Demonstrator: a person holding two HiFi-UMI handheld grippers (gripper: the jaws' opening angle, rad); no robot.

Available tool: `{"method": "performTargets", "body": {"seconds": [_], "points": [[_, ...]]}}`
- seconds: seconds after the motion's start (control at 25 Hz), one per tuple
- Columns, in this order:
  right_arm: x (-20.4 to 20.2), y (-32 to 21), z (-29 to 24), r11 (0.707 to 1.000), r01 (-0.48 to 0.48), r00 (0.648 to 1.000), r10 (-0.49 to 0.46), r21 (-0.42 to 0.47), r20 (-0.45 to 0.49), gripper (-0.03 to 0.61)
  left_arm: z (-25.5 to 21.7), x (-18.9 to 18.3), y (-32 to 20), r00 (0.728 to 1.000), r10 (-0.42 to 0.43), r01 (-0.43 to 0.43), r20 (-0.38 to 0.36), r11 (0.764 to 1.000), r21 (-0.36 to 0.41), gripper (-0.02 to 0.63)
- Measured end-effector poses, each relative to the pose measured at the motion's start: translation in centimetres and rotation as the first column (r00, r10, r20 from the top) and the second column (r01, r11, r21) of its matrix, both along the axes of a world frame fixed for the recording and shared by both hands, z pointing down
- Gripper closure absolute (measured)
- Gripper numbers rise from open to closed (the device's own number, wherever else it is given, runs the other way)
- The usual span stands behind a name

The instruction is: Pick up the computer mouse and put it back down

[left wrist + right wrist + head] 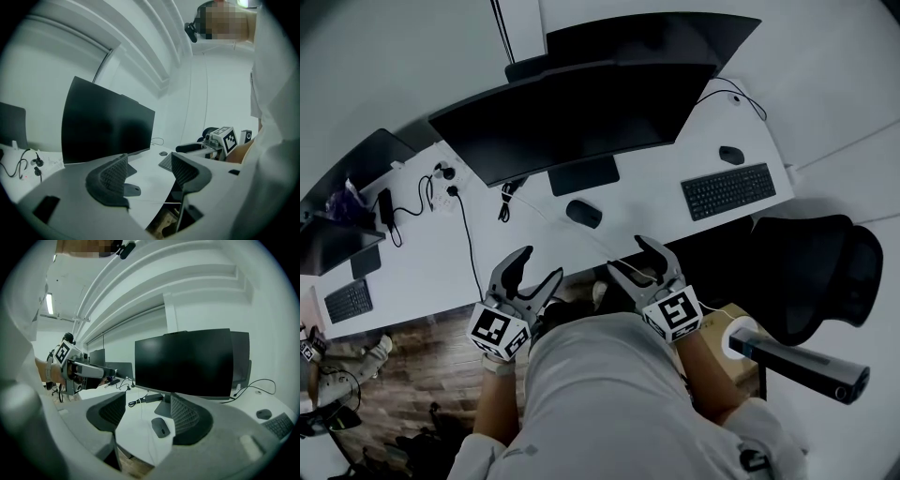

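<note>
A dark wired computer mouse [583,213] lies on the white desk [534,239], just in front of the monitor stand. My left gripper [539,264] hovers at the desk's near edge, open and empty, short of the mouse and to its left. To the right of it my right gripper [627,254] is also open and empty, near the same edge. In the right gripper view the mouse [160,427] sits between the jaws, some way ahead. In the left gripper view only part of the mouse [132,190] shows, beside the left jaw.
A large dark monitor [572,117] stands behind the mouse. A black keyboard [728,190] and a second mouse [731,155] lie at the right. Cables and a power strip [441,178] lie at the left. A black office chair [816,272] stands to the right.
</note>
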State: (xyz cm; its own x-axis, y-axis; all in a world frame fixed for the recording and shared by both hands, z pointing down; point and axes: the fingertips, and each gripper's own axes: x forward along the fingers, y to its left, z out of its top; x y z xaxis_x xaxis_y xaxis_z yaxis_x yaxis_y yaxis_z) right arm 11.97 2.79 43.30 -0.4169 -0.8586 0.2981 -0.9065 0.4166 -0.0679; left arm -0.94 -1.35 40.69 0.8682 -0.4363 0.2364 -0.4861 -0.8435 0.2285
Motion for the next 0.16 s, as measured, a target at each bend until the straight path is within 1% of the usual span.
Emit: {"method": "performTargets", "body": {"seconds": [0.16], "points": [[-0.03,0.09,0.23,1.000,0.005,1.000,-0.005,-0.004,0.003,0.281,0.48,-0.15,0.34,1.000,-0.010,0.010,-0.005,1.000,0.000,0.333]]}}
